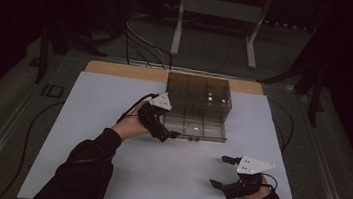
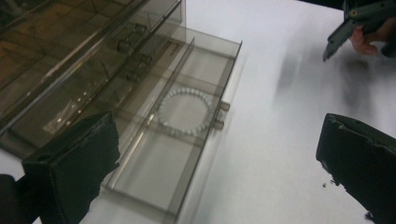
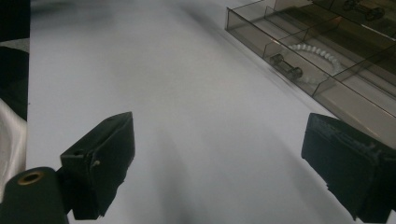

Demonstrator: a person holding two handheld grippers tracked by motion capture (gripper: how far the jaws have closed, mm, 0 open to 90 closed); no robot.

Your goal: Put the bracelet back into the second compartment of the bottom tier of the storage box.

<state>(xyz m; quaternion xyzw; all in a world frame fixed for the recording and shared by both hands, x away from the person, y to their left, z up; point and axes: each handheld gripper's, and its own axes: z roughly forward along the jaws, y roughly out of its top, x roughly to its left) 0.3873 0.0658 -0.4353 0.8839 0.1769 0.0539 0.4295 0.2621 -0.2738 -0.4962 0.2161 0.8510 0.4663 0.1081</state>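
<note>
A smoked clear plastic drawer box (image 1: 198, 104) stood near the far middle of the white tabletop (image 1: 111, 122). Its bottom drawer (image 2: 187, 126) was pulled out toward the person, and a white bead bracelet (image 2: 184, 112) lay flat in the drawer's middle compartment, just behind the small handle (image 2: 219, 114) on the drawer front.

The left hand-held gripper (image 1: 161, 125) hovered at the drawer's left front corner with its jaws spread wide and nothing between them. The right hand-held gripper (image 1: 224, 173) hung low over the bare tabletop, well apart from the box, its jaws likewise wide and empty.

The bracelet looked light and limp; it would likely sag and fold once lifted, and the smooth round beads could slip from the pads. A pinch across one side of the ring, one jaw inside the loop and one outside, seemed the surest hold. The thin dividers crowded the compartment, so the jaws would have to come down steeply.

The drawer seemed light, stiff and slick, probably brittle acrylic. It was best moved by its handle, while the box itself might slide if not steadied.
</note>
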